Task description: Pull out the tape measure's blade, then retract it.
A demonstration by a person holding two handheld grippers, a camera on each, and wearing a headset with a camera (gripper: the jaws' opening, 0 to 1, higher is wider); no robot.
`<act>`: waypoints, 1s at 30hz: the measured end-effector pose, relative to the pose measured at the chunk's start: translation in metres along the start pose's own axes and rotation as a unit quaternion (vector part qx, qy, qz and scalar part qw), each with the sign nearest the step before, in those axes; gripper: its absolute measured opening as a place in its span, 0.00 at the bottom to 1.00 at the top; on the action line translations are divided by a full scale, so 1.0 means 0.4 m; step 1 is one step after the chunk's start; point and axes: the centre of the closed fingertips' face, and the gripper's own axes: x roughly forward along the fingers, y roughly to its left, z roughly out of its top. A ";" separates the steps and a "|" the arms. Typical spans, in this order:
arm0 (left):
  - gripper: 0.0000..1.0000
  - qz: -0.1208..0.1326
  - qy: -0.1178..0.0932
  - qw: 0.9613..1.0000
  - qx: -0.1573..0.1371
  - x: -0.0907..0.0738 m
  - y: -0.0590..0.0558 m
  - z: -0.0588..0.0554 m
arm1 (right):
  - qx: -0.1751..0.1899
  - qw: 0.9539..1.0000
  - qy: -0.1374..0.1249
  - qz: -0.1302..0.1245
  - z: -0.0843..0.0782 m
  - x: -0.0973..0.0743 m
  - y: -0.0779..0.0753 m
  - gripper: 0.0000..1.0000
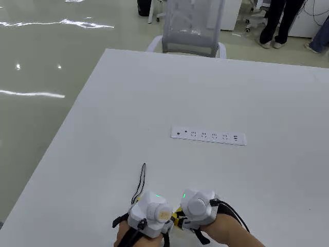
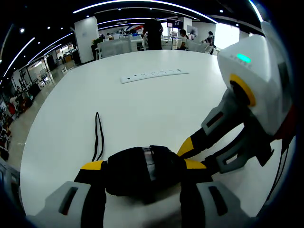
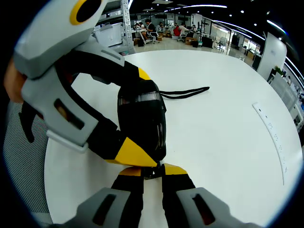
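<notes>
- Head view: a white table [image 1: 103, 128] runs up the frame, with a power strip [image 1: 208, 136] at mid-frame and a grey chair [image 1: 193, 28] at the far edge.
- At the bottom centre, the left gripper [image 1: 154, 213] and the right gripper [image 1: 195, 208] sit side by side, almost touching. Their bodies hide the jaws, and the hands are cut off by the frame edge.
- A thin black strap [image 1: 140, 182] lies on the table just above the left gripper. Its lower end runs under the gripper body.
- Left gripper view: the yellow-tipped jaws are clamped on either side of the black tape measure [image 2: 145, 175], low in the centre. The case's lower part is hidden by the jaws.
- The right gripper fills the right side of this view, its tips hidden behind the case.
- Right gripper view: its jaws, at the bottom centre, are pinched nearly together on a small dark tab [image 3: 152, 173] at the case's lower edge. The tab is too small to identify.
- The tape measure sits just above, gripped by the left gripper entering from the left.
</notes>
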 end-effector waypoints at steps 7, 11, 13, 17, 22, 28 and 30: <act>0.60 -0.002 0.000 1.000 0.002 -0.001 0.000 -0.001 | -0.004 1.000 -0.003 0.002 0.005 0.004 0.004 0.12; 0.60 -0.002 -0.001 1.000 0.001 -0.001 0.000 0.000 | -0.006 1.000 -0.004 0.004 0.005 0.004 0.005 0.12; 0.60 -0.002 -0.001 1.000 0.001 0.000 0.000 0.000 | -0.008 1.000 -0.005 0.006 0.005 0.004 0.005 0.12; 0.60 -0.001 0.000 1.000 -0.001 0.000 0.000 0.001 | -0.009 1.000 -0.008 0.010 0.005 0.005 0.005 0.12; 0.60 -0.003 0.000 1.000 -0.001 0.001 0.001 0.000 | -0.009 1.000 -0.011 0.011 0.006 0.005 0.006 0.12; 0.60 -0.004 -0.002 1.000 0.001 0.000 0.000 0.000 | -0.014 1.000 -0.012 0.010 0.007 0.002 0.009 0.12; 0.60 -0.003 0.001 1.000 0.003 0.001 0.000 0.000 | -0.027 1.000 -0.014 0.003 0.006 0.004 0.008 0.13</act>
